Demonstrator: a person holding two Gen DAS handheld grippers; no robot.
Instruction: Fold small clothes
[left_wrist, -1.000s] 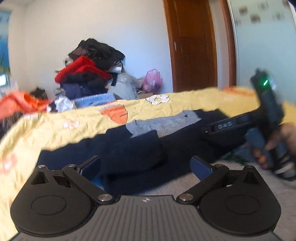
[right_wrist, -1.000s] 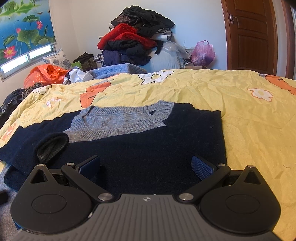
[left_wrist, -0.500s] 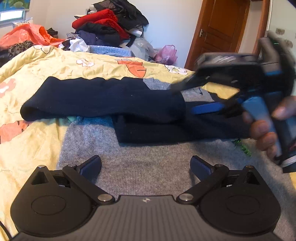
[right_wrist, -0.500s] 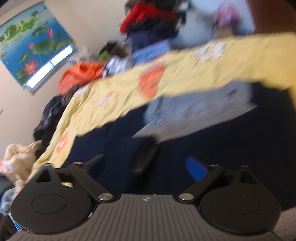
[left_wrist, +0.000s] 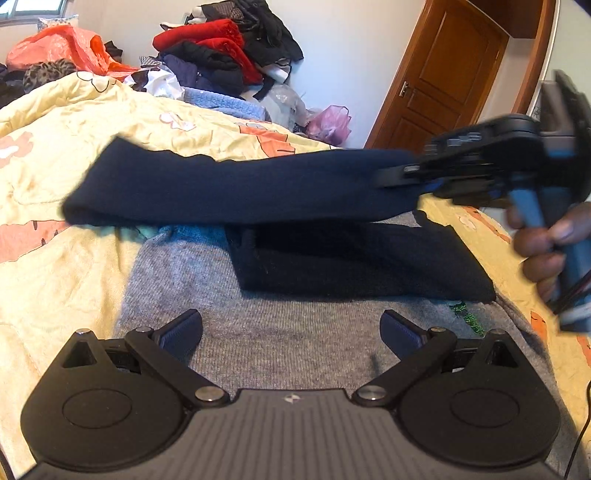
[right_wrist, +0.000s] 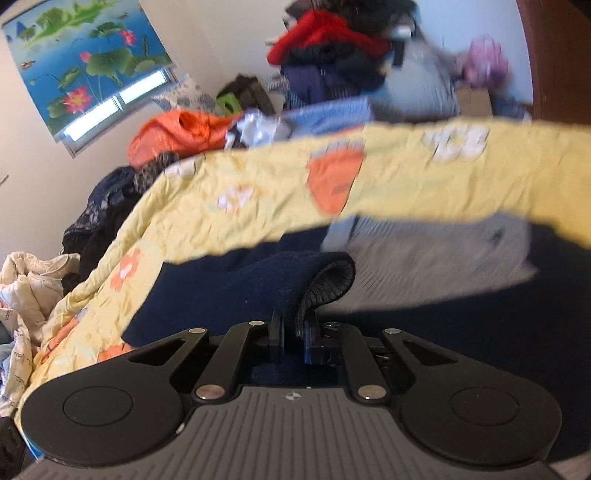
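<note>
Your right gripper (right_wrist: 293, 338) has just closed its fingers on the cuff of the navy sleeve (left_wrist: 236, 188) and lifted it off the sweater (left_wrist: 280, 332) on the bed (left_wrist: 55, 258). Your left gripper (left_wrist: 291, 330) hovers over the sweater's grey part, fingers released. You can now carry the sleeve across the body for the fold.

A: Right gripper (right_wrist: 293, 341) status?
B: Jaws have just been closing; now pinched on the sleeve cuff (right_wrist: 325, 280), fabric between the pads; angled downward.
A: Hand on it?
B: Right hand (left_wrist: 546, 254) wrapped round the handle, seen from the left camera; blurred.
A: Left gripper (left_wrist: 291, 330)?
B: Jaws wide apart; nothing between the fingers (left_wrist: 181, 328); tilted down.
</note>
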